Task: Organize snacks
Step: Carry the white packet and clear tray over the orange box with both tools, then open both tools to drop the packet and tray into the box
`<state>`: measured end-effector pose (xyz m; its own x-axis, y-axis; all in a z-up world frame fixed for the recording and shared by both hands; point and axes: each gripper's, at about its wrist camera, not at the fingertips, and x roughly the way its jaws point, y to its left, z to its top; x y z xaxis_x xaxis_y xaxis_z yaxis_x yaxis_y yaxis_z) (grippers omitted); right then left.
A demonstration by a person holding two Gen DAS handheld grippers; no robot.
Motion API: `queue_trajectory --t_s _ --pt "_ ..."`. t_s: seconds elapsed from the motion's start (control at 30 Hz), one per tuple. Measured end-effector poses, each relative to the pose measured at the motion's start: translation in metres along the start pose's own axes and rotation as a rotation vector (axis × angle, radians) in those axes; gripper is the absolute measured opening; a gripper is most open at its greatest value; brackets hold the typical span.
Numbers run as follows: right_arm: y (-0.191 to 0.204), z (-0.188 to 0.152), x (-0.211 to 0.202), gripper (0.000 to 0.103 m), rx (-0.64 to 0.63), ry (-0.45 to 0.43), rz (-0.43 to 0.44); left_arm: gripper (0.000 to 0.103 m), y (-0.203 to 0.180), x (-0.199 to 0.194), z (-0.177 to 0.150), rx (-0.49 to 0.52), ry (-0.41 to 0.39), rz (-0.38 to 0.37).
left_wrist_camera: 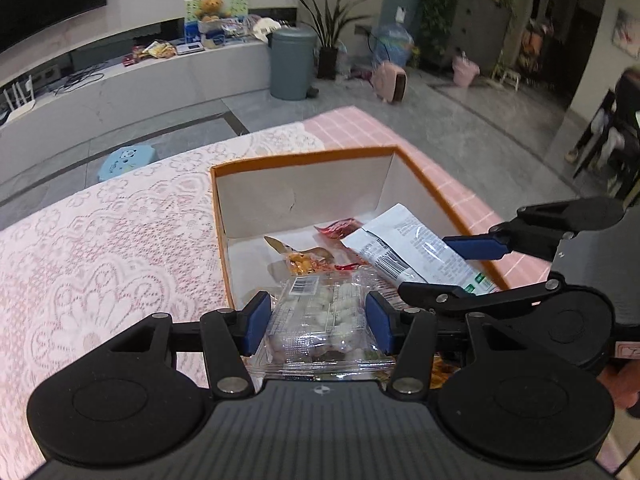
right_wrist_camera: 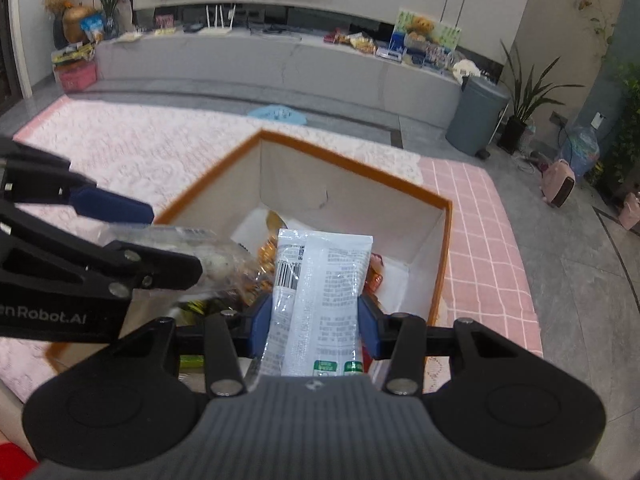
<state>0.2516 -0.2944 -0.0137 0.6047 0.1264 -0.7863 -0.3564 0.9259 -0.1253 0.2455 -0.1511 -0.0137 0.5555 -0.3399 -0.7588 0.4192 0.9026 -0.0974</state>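
An orange-rimmed cardboard box (left_wrist_camera: pixel 304 156) stands open on the pink table, with a red packet (left_wrist_camera: pixel 340 228) and an orange packet (left_wrist_camera: pixel 304 260) lying on its white floor. My left gripper (left_wrist_camera: pixel 318 320) is shut on a clear packet of white candies (left_wrist_camera: pixel 326 308), held over the box's near left edge. My right gripper (right_wrist_camera: pixel 316 320) is shut on a white printed snack packet (right_wrist_camera: pixel 320 280) and points down into the box (right_wrist_camera: pixel 352 168). Both grippers hang side by side over the box, the left gripper (right_wrist_camera: pixel 160 240) to the left of the right one (left_wrist_camera: pixel 452 270).
A pink lace tablecloth (left_wrist_camera: pixel 100 248) covers the table around the box. Beyond the table's far edge lie a grey tiled floor, a blue stool (left_wrist_camera: pixel 124 162), a grey bin (left_wrist_camera: pixel 290 62), potted plants and a long low TV bench (right_wrist_camera: pixel 280 64) with clutter on it.
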Motion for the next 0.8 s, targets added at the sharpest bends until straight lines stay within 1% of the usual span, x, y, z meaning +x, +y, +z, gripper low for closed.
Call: queue_trajectory --t_s 0.13,0.23,0.33,0.43,0.57,0.7,0.8 --pt "-0.002 0.003 0.019 0.045 -0.036 0.039 0.004 0.059 -0.004 0.02 0.002 0.075 0.034 0.031" --pt "0.001 0.004 0.031 0.045 -0.095 0.057 -0.002 0.059 -0.007 0.031 0.002 0.127 0.065 0.062" --pt "0.007 0.005 0.039 0.045 -0.156 0.077 -0.011 0.059 -0.015 0.038 0.002 0.205 0.063 0.09" --pt "0.007 0.003 0.047 0.045 -0.189 0.096 -0.007 0.059 -0.019 0.045 0.002 0.248 0.067 0.095" --pt "0.005 0.001 0.054 0.045 -0.212 0.111 -0.008 0.059 -0.023 0.052 -0.001 0.29 0.068 0.102" --pt "0.002 -0.001 0.059 0.046 -0.216 0.128 -0.012 0.06 -0.025 0.06 -0.001 0.307 0.093 0.106" --pt "0.001 -0.002 0.066 0.046 -0.221 0.157 -0.016 0.061 -0.024 0.065 -0.003 0.3 0.118 0.1"
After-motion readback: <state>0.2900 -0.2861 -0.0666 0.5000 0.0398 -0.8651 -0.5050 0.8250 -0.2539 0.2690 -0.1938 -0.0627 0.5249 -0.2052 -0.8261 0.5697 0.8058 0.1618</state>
